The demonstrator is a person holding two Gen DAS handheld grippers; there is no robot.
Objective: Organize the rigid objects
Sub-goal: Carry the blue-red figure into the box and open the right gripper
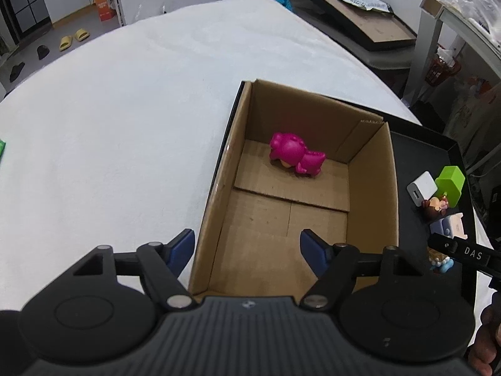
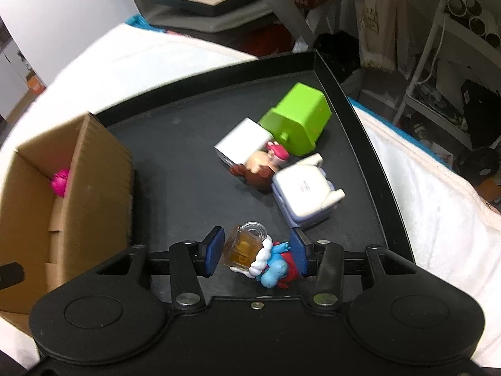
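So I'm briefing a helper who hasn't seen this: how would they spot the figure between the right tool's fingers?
Start at the black tray beside the cardboard box. At its near edge, between the right tool fingers, lies a blue figure. It alone hugs an amber mug.

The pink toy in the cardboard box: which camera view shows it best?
The left wrist view. It looks down into the open cardboard box, so the whole pink toy shows lying on the floor near the far wall. In the right wrist view the box wall hides most of it, and only a small pink part shows.
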